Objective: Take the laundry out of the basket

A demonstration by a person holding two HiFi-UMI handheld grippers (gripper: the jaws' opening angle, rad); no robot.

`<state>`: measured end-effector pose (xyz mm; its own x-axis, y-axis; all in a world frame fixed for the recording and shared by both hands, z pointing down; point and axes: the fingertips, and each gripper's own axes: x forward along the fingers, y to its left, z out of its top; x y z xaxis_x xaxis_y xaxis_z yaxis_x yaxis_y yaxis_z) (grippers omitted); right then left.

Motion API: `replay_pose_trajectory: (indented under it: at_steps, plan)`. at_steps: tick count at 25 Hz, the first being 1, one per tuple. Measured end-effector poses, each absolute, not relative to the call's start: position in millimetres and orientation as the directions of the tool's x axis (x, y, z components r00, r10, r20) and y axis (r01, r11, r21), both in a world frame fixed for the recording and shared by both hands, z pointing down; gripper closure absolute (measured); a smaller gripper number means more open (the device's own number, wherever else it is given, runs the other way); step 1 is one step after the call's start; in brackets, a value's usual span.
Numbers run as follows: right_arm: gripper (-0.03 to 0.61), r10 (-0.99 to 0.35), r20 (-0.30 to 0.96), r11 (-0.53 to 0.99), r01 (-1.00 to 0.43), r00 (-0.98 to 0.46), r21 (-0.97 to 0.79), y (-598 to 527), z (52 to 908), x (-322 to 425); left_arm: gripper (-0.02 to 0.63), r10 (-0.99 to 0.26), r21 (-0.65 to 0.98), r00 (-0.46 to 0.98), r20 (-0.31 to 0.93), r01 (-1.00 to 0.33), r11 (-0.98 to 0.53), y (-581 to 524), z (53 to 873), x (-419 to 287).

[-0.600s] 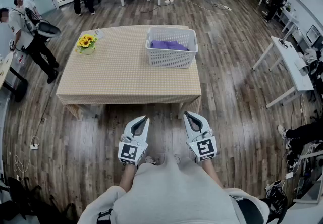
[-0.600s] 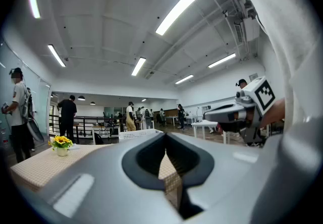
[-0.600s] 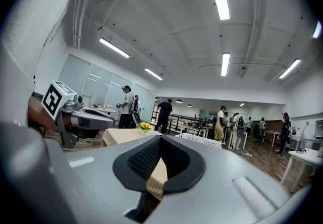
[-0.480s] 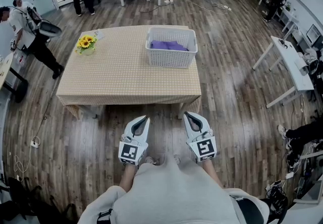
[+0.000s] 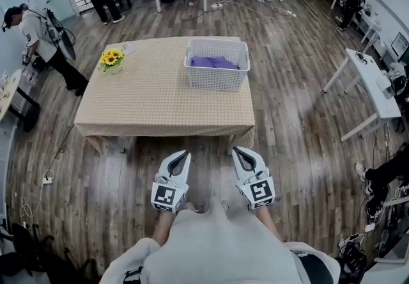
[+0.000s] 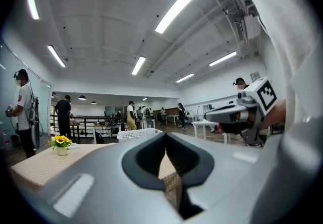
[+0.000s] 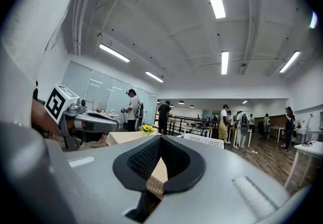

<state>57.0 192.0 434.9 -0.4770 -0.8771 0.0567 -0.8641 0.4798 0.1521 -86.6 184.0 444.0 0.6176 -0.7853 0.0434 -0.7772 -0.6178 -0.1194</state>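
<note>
On wood floor (image 5: 294, 129), checked table (image 5: 153, 97) bears basket (image 5: 216, 78)

laundry (image 5: 213, 62): lower part hidden by basket (image 5: 217, 78) wall (only purple top shows) | garment type: cannot tell

Bright, even indoor light. Long ceiling tubes (image 6: 174, 12) high above the left tongs (image 6: 165, 143) and right tongs (image 7: 160, 145) blow out to white glare in both gripper views. Head view sharp; pale sheen on the wood floor (image 5: 300, 107) beyond and right of the right tongs, thin shadow under the counter (image 5: 160, 94) edge ahead of them. Heavy fisheye, black corners, lines bent at the rims. Tongs bodies up close soft, room beyond clearer.
</note>
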Motion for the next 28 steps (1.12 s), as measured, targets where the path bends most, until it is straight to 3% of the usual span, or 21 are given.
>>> replay_pose_trajectory:
  at_steps: [13,28]
  plan:
    - [0.58,-0.839,0.057,0.544,-0.832,-0.541,0.111,199,456,106,0.604,-0.831,-0.158,0.55,0.082,-0.816,-0.556,177,452,-52]
    - [0.58,-0.864,0.076,0.504,-0.859,-0.498,0.093,179,473,153,0.604,-0.808,-0.203,0.58,0.106,-0.782,-0.589,158,460,3]
